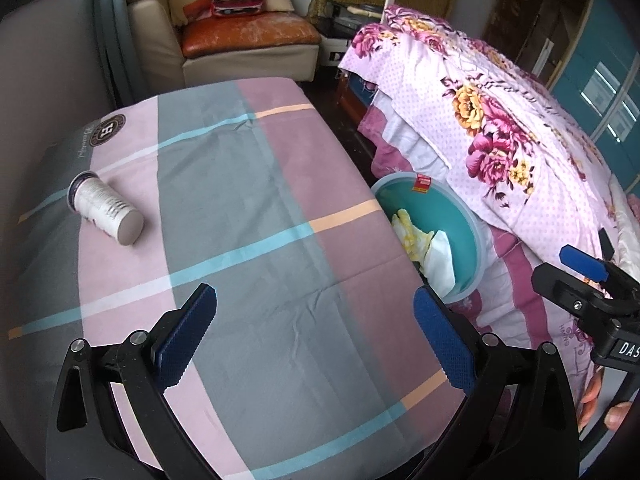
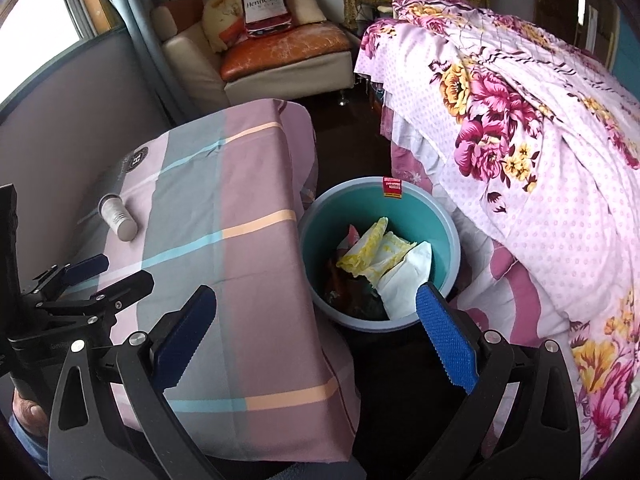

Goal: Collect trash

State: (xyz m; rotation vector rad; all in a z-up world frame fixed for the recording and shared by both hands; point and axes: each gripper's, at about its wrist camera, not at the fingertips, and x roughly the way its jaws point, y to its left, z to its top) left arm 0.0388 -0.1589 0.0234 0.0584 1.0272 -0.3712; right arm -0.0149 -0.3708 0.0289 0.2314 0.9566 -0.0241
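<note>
A white paper cup [image 1: 106, 208] [image 2: 118, 218] lies on its side near the far left of the table, on a plaid cloth [image 1: 260, 208] [image 2: 240, 220]. A teal bin [image 1: 464, 216] [image 2: 440, 224] stands on the floor between the table and the bed. It holds yellow and white crumpled wrappers [image 1: 424, 248] [image 2: 384, 256]. My left gripper [image 1: 316, 336] [image 2: 108, 276] hovers open over the near part of the table with nothing between its fingers. My right gripper [image 2: 316, 336] [image 1: 568, 276] is open and empty above the bin's near edge and the table corner.
A bed with a floral pink quilt [image 1: 500, 140] [image 2: 520, 160] fills the right side, close against the bin. A sofa [image 1: 248, 40] [image 2: 280, 52] with cushions and a bottle-shaped pillow stands at the back. A grey wall and curtain run along the left.
</note>
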